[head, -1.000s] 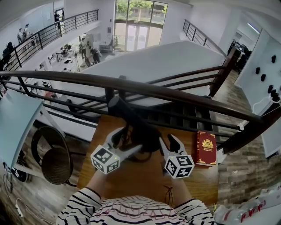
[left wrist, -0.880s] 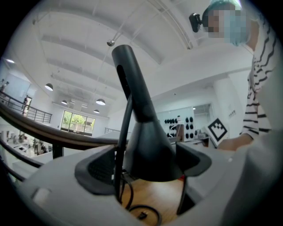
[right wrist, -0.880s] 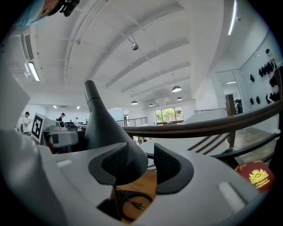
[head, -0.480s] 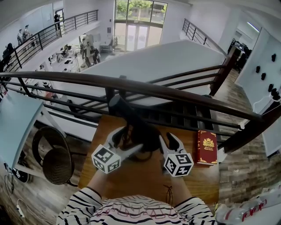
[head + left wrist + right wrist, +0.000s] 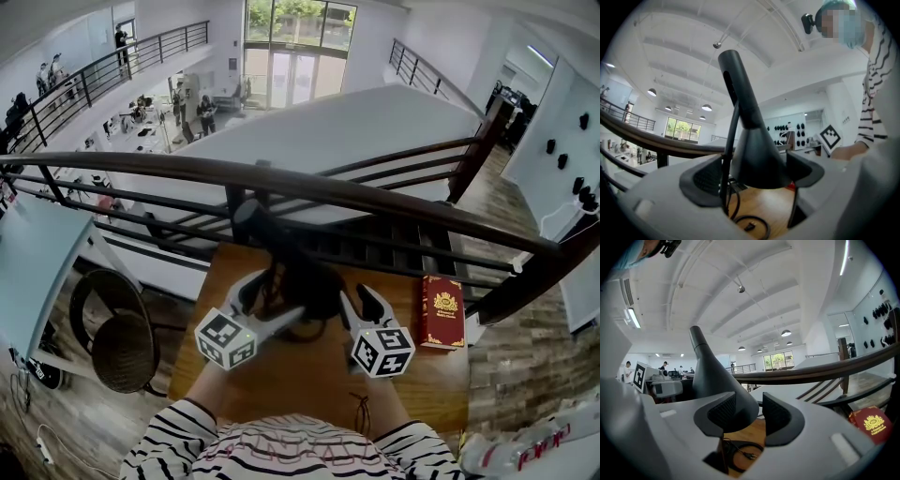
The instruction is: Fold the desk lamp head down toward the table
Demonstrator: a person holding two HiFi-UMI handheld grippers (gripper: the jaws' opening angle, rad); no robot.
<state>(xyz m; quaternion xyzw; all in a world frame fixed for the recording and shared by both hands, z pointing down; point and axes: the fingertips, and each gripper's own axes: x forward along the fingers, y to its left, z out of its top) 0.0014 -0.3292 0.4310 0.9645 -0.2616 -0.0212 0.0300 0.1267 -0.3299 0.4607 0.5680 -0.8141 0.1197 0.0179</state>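
A black desk lamp (image 5: 305, 281) stands on the wooden table (image 5: 300, 384), its arm slanting up to the left. My left gripper (image 5: 267, 298) comes at its cone-shaped head from the left. In the left gripper view the lamp head (image 5: 757, 159) fills the gap between the pads, with the thin stem beside it, and the left gripper (image 5: 753, 174) is shut on it. From the right comes my right gripper (image 5: 361, 302). Its jaws have just been opening. The lamp head (image 5: 719, 380) has its rim between them, against the left pad, with a gap to the right pad, so the right gripper (image 5: 750, 416) is open.
A red book (image 5: 440, 314) lies on the table's right end. The lamp's black cable (image 5: 740, 453) is coiled on the wood under the jaws. A dark wooden railing (image 5: 356, 197) runs just behind the table. A round chair (image 5: 117, 342) stands to the left.
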